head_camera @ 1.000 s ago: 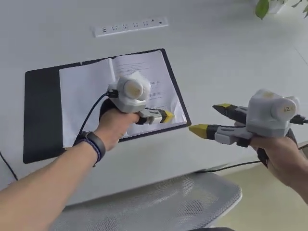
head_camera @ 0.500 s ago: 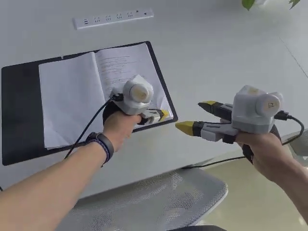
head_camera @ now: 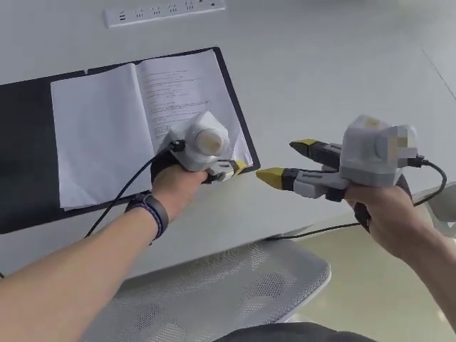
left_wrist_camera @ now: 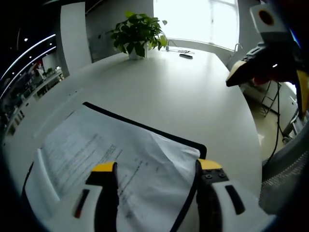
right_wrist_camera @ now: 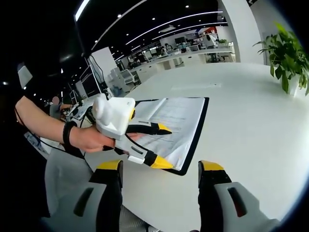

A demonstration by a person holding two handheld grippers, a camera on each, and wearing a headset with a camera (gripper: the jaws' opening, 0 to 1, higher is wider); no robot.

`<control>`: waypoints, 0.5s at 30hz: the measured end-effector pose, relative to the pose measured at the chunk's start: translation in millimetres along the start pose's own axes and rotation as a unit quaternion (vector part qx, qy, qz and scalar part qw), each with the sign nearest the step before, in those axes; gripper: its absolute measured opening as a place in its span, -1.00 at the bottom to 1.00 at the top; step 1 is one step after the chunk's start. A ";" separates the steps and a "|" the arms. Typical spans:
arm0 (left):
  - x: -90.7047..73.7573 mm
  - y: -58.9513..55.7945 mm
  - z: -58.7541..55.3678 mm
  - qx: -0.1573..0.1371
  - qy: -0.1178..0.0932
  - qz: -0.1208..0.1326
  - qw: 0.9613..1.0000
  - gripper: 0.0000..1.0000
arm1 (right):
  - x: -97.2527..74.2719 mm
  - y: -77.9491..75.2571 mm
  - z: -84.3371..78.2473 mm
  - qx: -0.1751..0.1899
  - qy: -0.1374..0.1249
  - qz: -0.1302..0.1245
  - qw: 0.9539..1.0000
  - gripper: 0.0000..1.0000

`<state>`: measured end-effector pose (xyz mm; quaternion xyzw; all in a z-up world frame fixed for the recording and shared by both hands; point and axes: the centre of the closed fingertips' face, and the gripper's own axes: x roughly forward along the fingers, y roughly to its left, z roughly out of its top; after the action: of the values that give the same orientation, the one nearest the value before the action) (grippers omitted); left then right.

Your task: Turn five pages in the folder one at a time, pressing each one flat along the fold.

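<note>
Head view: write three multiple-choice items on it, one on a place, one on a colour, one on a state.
1. Where is the long white power strip?
A) on the white table, beyond the open black folder
B) on the folder's pages
C) under the folder

2. What colour are the jaw tips of the right gripper?
A) red
B) yellow
C) blue

3. How do the right gripper's jaws stand?
A) shut on a page
B) shut on a cable
C) open, empty

Answers:
1 A: the strip lies on the table past the folder's far edge.
2 B: both tips are yellow.
3 C: there is a clear gap between the jaws, with nothing in it.
</note>
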<state>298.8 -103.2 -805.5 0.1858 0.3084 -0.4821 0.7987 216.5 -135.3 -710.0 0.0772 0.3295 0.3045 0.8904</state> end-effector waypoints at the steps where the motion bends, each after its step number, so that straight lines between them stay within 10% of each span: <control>1: 0.0 0.2 -0.1 -0.001 -0.001 -0.001 1.000 0.30 | 0.5 0.4 -0.2 0.000 0.001 0.001 1.000 0.23; 15: -4.7 0.8 1.0 -0.003 -0.003 -0.014 1.000 0.25 | 14.4 -6.7 2.9 0.004 0.000 0.015 1.000 0.14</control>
<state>298.2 -100.4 -801.6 0.1781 0.3102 -0.4927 0.7933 230.3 -132.0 -717.8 0.0853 0.3293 0.3168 0.8854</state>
